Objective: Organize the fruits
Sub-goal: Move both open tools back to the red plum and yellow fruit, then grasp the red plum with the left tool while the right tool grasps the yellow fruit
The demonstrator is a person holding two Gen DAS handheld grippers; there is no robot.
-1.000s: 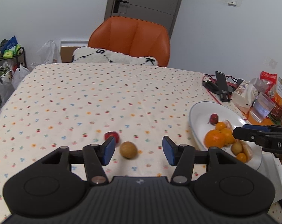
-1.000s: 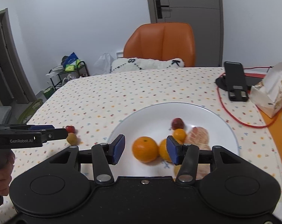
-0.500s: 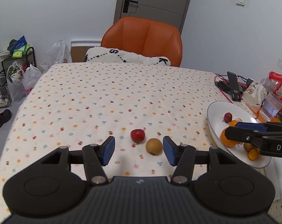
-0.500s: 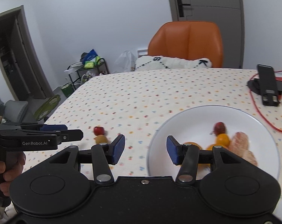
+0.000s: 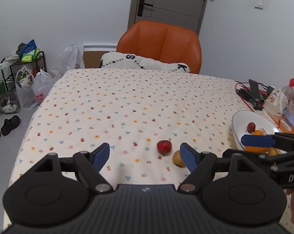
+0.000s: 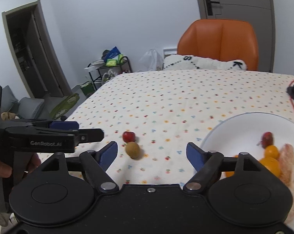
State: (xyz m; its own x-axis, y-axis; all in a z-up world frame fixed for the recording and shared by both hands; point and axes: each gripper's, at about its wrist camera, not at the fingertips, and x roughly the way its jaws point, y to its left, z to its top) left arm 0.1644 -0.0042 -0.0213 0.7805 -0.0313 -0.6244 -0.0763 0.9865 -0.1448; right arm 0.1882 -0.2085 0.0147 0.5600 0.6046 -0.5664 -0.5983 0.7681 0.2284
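A tabletop [image 5: 127, 101] under a cream cloth printed with small fruits and flowers is filling most of both views. An orange moulded chair [image 5: 162, 42] holding a white fluffy cushion [image 5: 145, 63] is standing at the far edge, in front of a grey door [image 5: 170, 2]. A black wire rack [image 5: 20, 66] with plastic bags is sitting on the floor left of the chair.

A small round red fruit [image 5: 164, 146] is lying on the cloth, touching a brown oval kiwi-like fruit [image 5: 178, 158] just nearer the camera.

A white round plate [image 6: 244, 134], right of the red fruit, is carrying a small dark-red fruit [image 6: 267, 136], orange citrus fruits [image 6: 271, 152] and peeled pale segments [image 6: 289, 156].

The left tongs [image 5: 145, 155] are standing apart and empty, as are the right tongs [image 6: 152, 155].
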